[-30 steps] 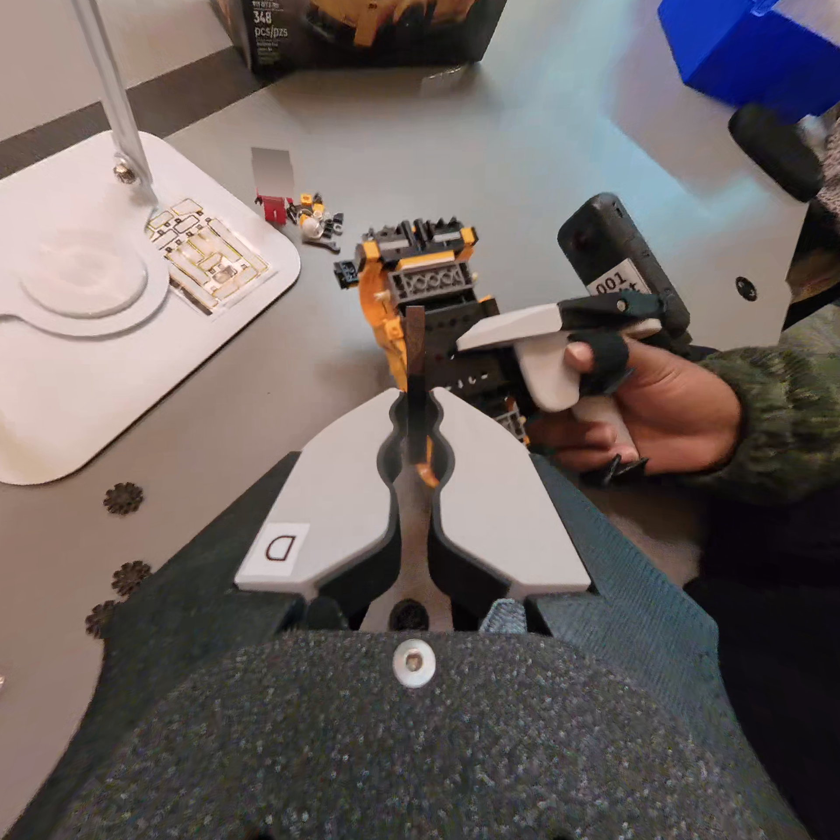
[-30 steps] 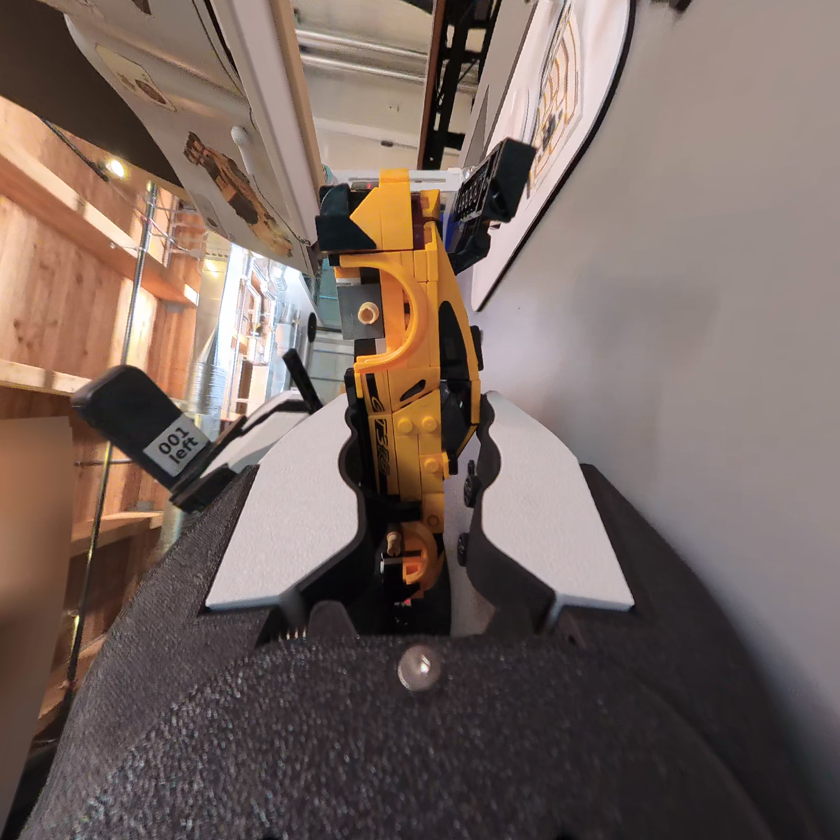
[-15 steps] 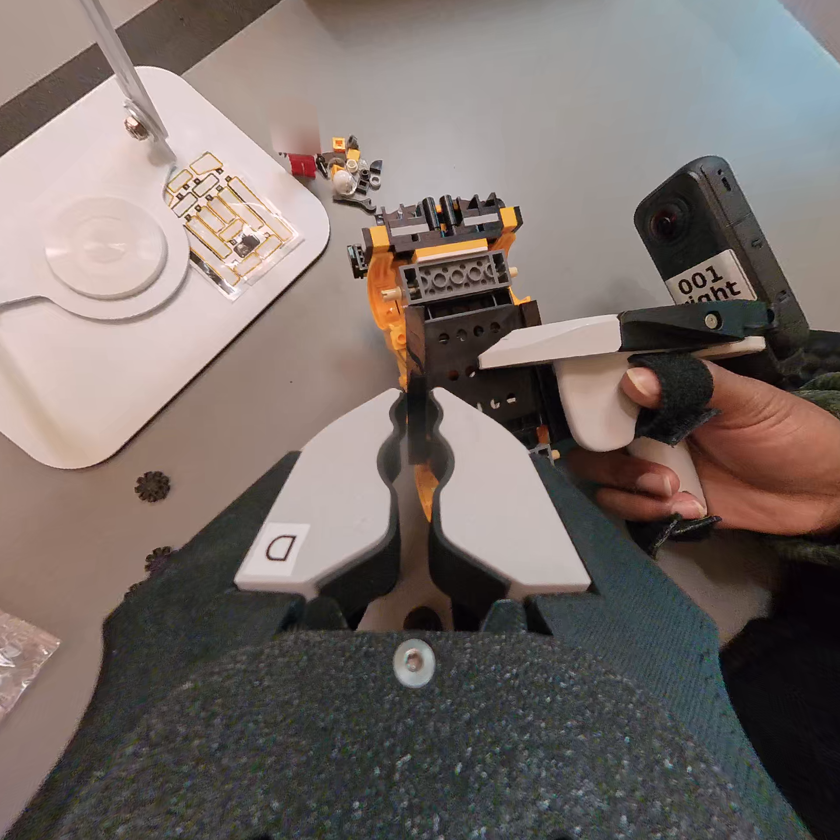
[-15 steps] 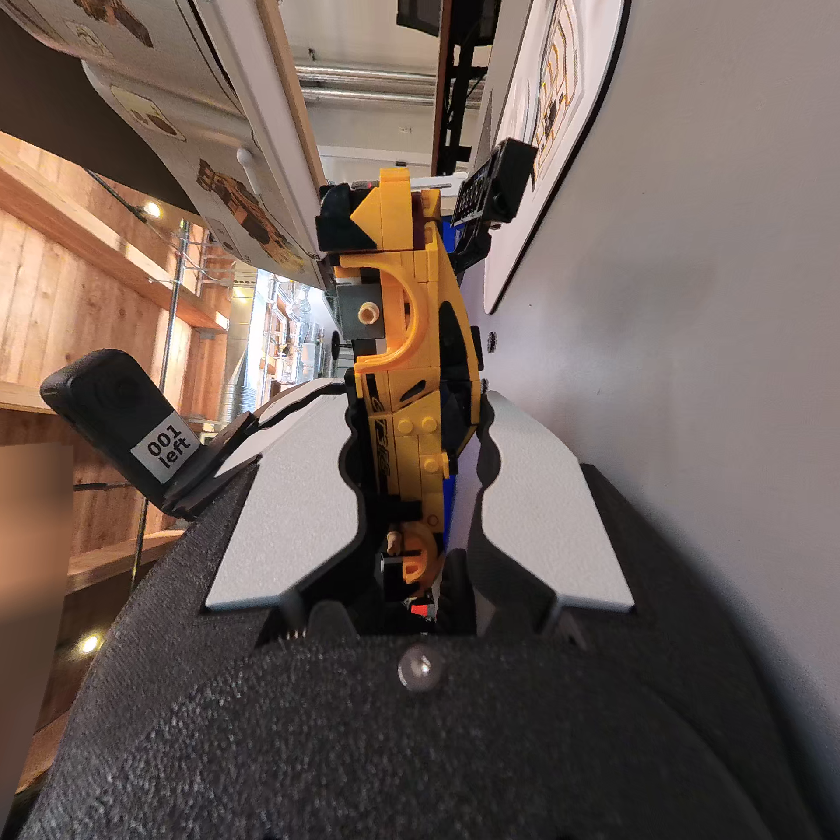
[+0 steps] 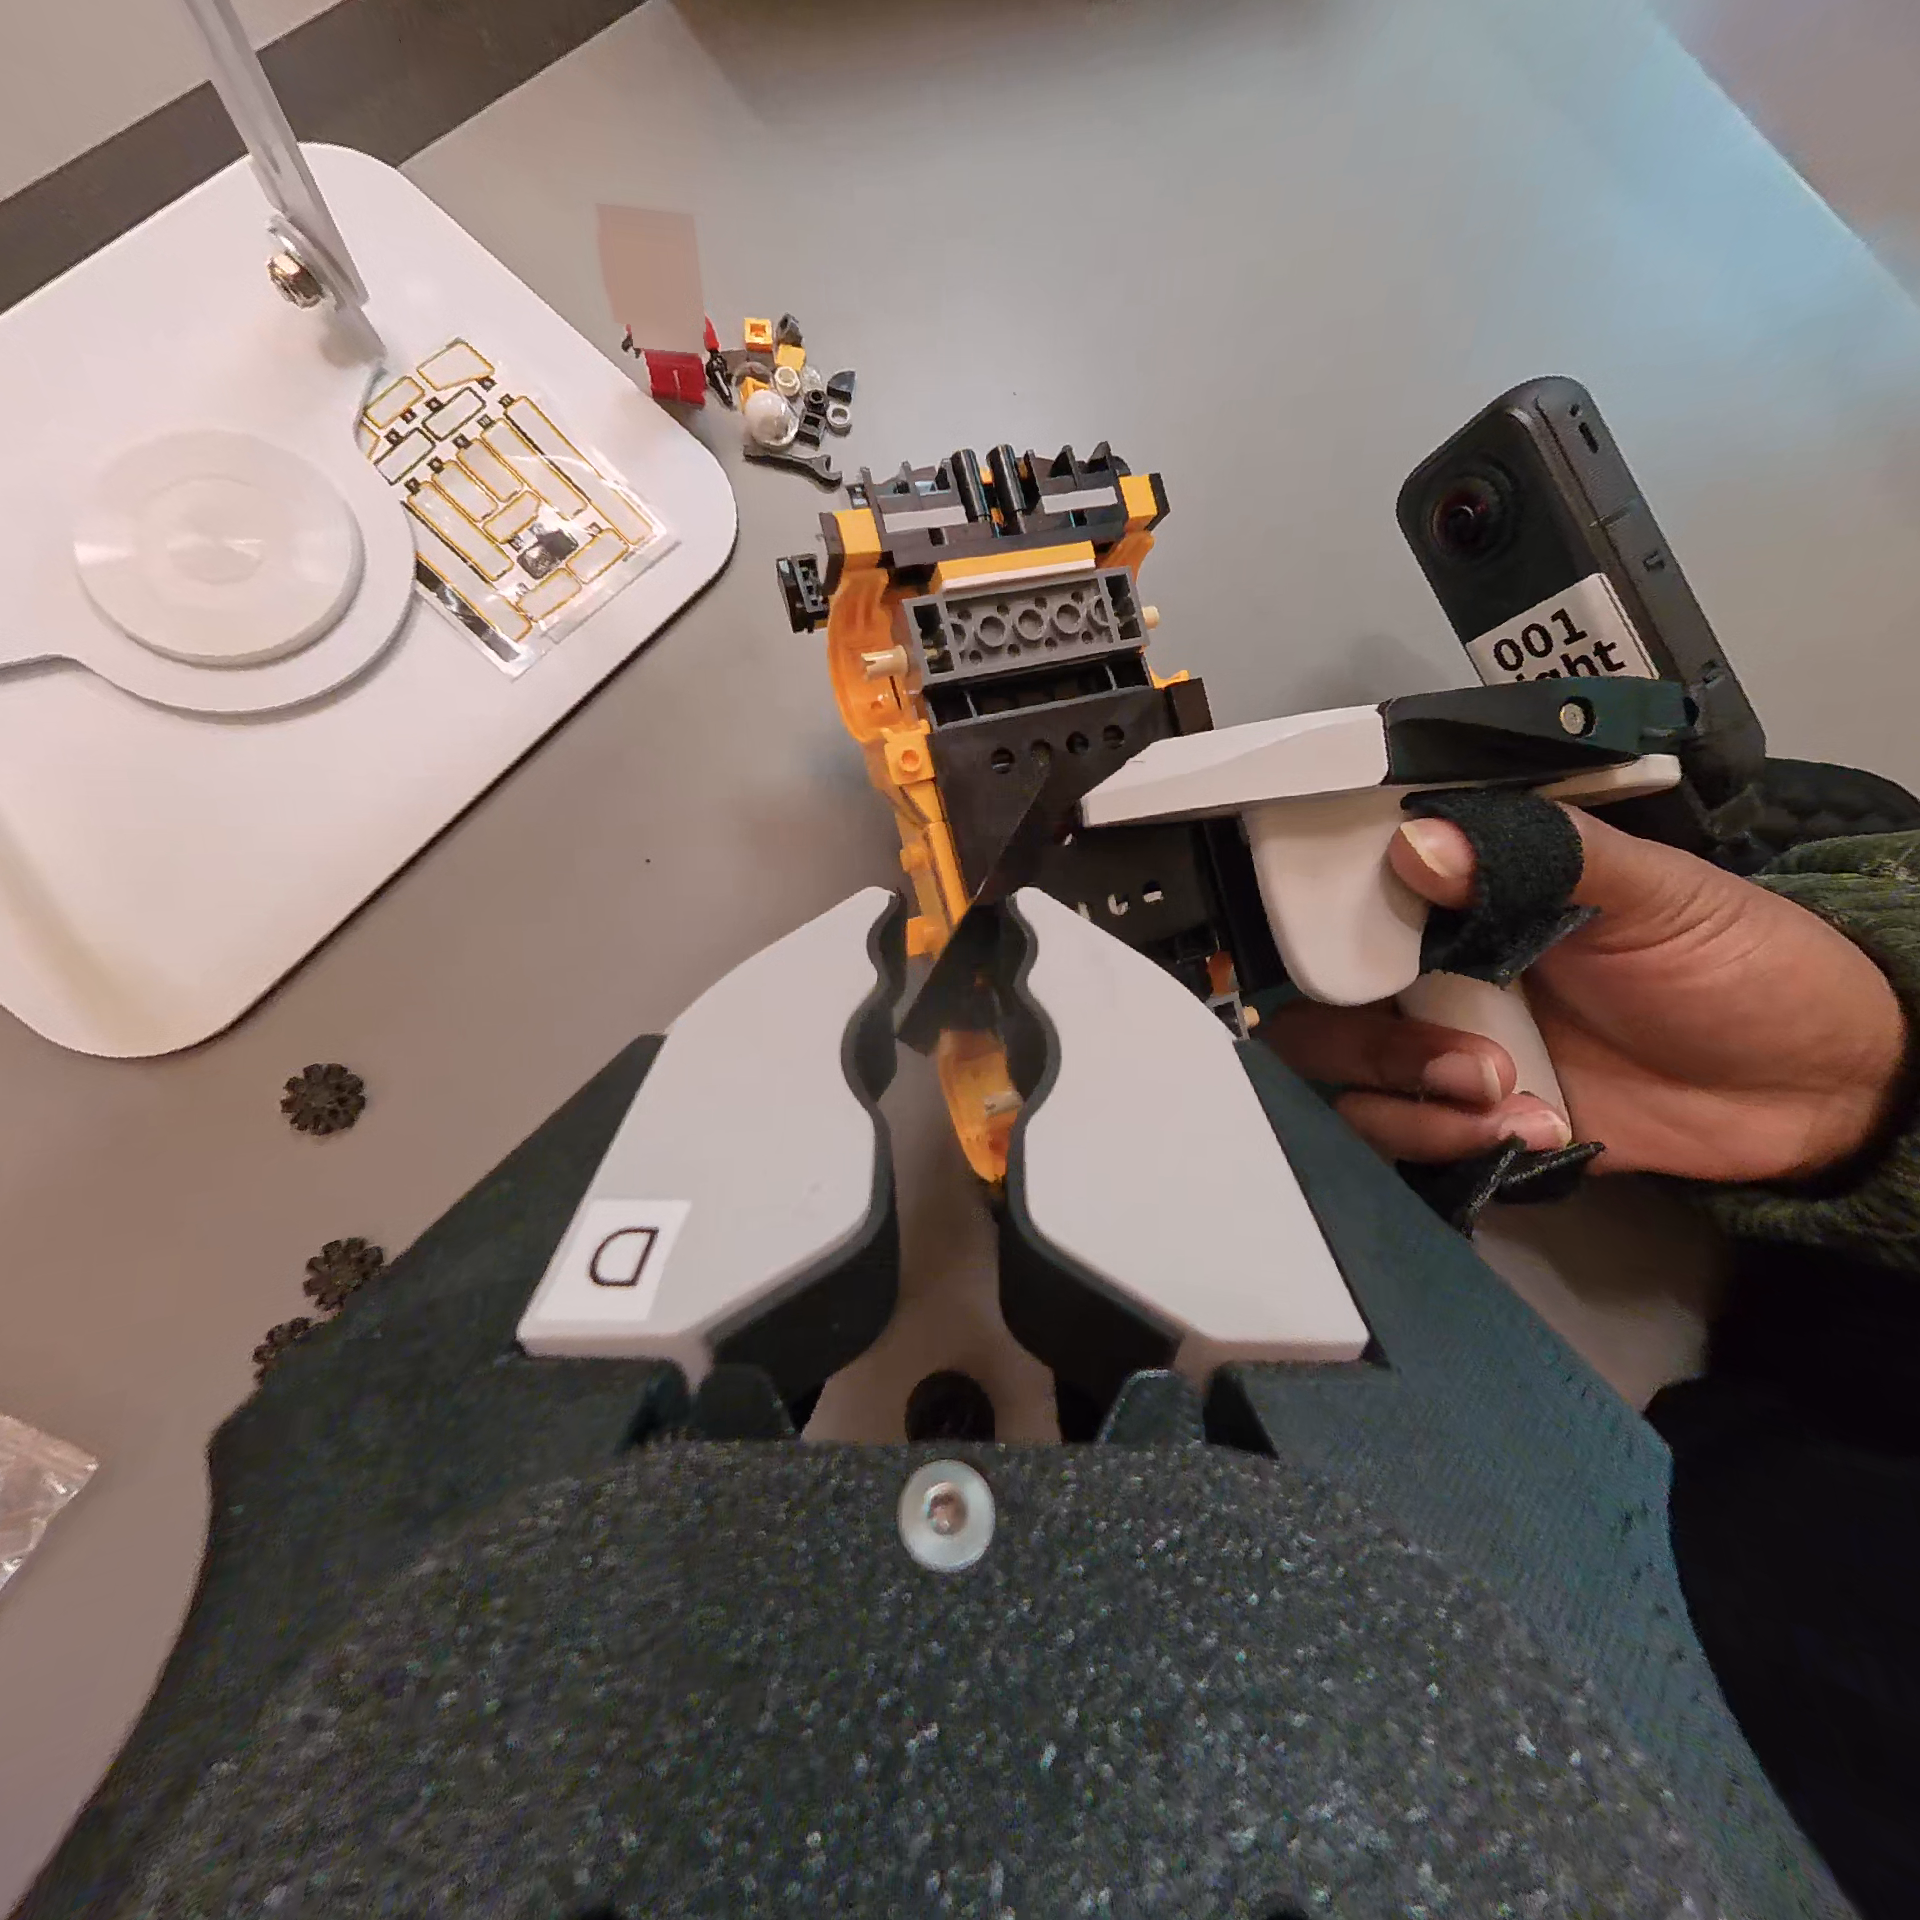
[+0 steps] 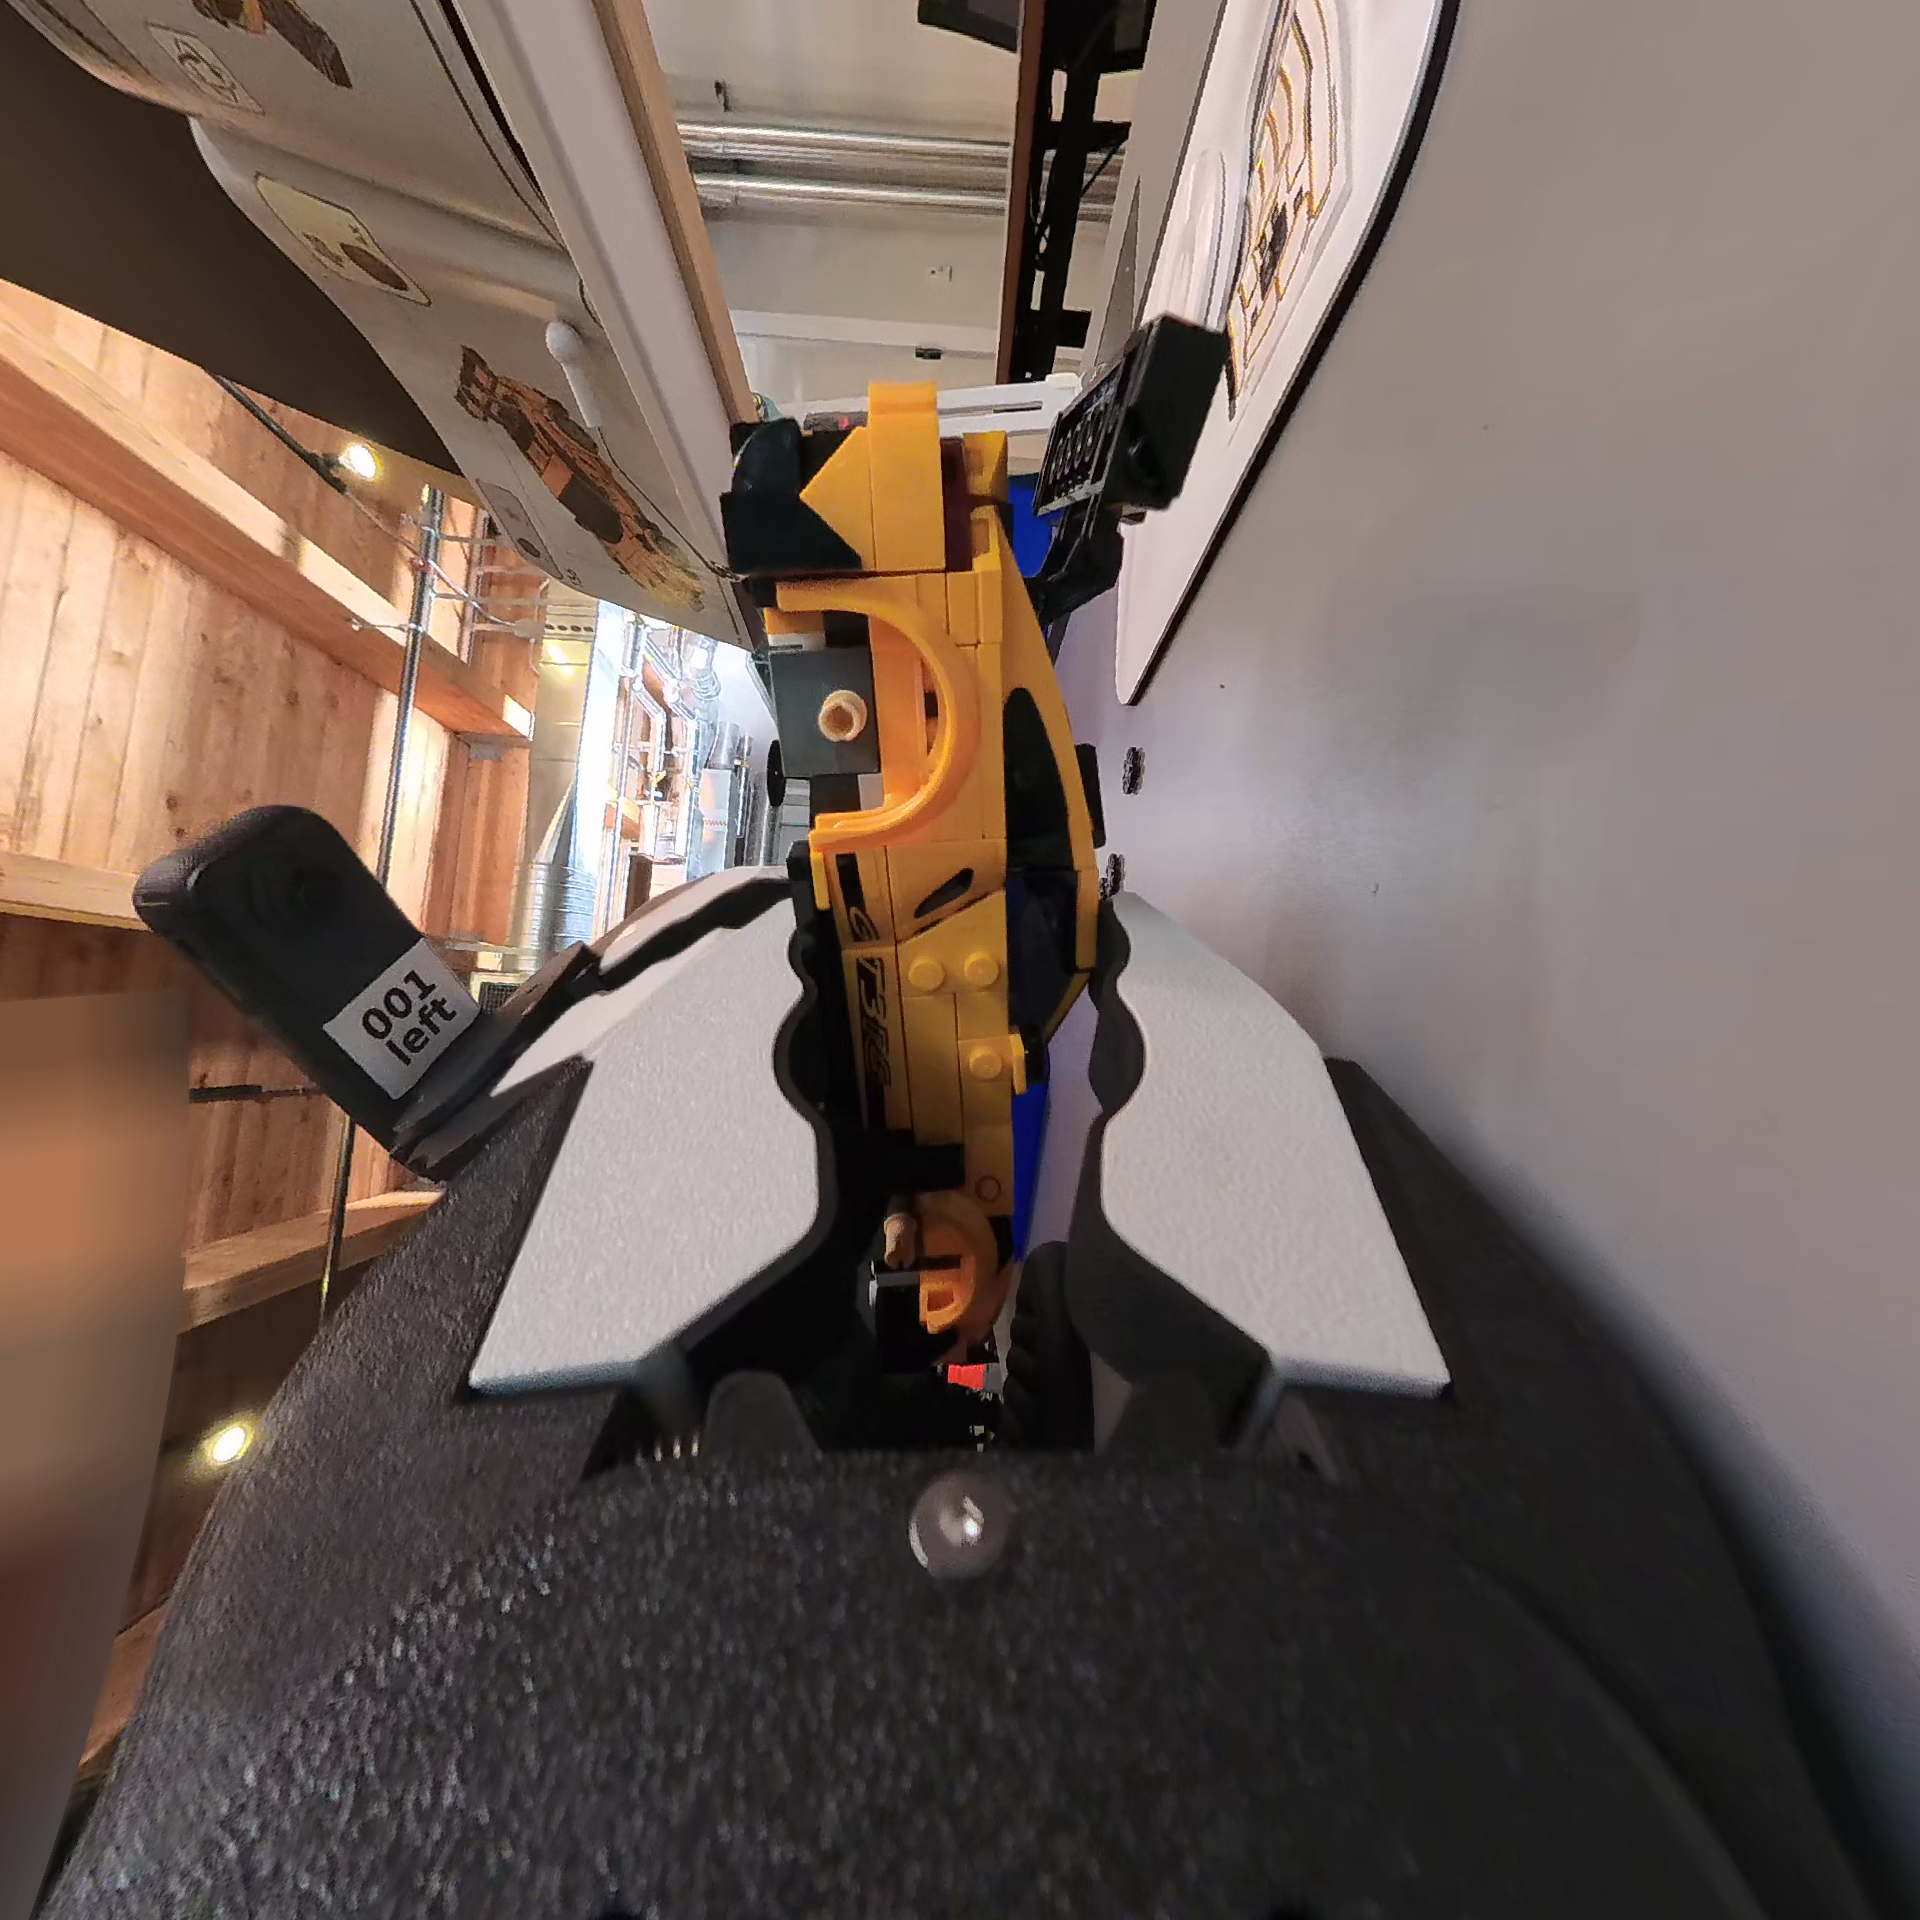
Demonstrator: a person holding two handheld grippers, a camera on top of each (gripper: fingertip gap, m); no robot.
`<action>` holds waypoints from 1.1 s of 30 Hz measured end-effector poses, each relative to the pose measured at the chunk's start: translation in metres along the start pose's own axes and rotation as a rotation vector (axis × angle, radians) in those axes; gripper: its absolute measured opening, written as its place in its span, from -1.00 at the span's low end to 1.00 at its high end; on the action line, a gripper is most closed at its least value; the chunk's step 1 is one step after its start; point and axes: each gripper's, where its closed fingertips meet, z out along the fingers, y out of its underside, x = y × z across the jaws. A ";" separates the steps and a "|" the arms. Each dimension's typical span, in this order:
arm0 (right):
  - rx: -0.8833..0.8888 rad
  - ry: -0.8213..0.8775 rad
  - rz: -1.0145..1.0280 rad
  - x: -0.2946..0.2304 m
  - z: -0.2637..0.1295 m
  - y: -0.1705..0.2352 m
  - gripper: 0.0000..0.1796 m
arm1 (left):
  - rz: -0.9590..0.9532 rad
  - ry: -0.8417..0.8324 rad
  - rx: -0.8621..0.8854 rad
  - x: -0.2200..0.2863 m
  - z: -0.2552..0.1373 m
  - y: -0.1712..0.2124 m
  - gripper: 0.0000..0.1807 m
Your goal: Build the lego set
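Since half a second ago, the left tongs (image 5: 951, 935) have spread apart a little, and the thin dark piece (image 5: 982, 862) that stood upright between their tips now leans aslant, its upper end against the black underside of the lego car (image 5: 997, 665). Whether the tips still pinch the piece cannot be told; the gap between them is narrow, and the piece sits nearer the right-hand fingertip.

The yellow and black lego car is held on its side above the grey tabletop (image 5: 1143, 260), its underside with a grey studded block turned towards the left wrist view. The right tongs (image 6: 956, 997) grip the car's body across its thickness: the left-hand finger (image 6: 686, 1122) presses the black underside, while a small gap shows between the yellow flank and the other finger. In the left wrist view a person's hand (image 5: 1662, 997) grasps the white handle of the right tongs, with a black camera (image 5: 1558, 561) mounted on top.

Beyond the car, a small heap of loose bricks (image 5: 774, 390) lies on the tabletop, just beside a white lamp base (image 5: 208, 779) that carries a sticker sheet (image 5: 509, 509). Small dark gear-shaped pieces (image 5: 324, 1097) lie near the base's close edge.
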 end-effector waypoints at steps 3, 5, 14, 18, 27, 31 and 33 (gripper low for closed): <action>-0.006 -0.001 0.002 0.000 0.000 0.000 -0.46 | 0.049 0.013 -0.011 -0.002 -0.006 0.001 -0.81; -0.014 -0.002 0.001 0.000 0.000 0.001 -0.46 | 0.140 0.029 -0.046 -0.002 -0.009 0.003 -0.81; -0.075 0.005 -0.029 0.000 0.004 0.012 -0.46 | 0.480 0.140 -0.380 0.006 -0.003 0.023 -0.74; -0.075 0.012 -0.044 0.000 0.004 0.012 -0.46 | 0.469 0.163 -0.462 0.005 -0.003 0.025 -0.78; -0.059 0.020 -0.048 0.000 0.003 0.012 -0.46 | 0.113 0.226 -0.381 0.002 -0.002 0.019 -0.91; -0.066 0.028 -0.047 0.000 0.002 0.015 -0.46 | -0.046 0.266 -0.352 0.001 -0.003 0.020 -0.91; -0.066 0.028 -0.045 0.001 0.002 0.016 -0.46 | -0.112 0.275 -0.338 0.000 -0.004 0.021 -0.91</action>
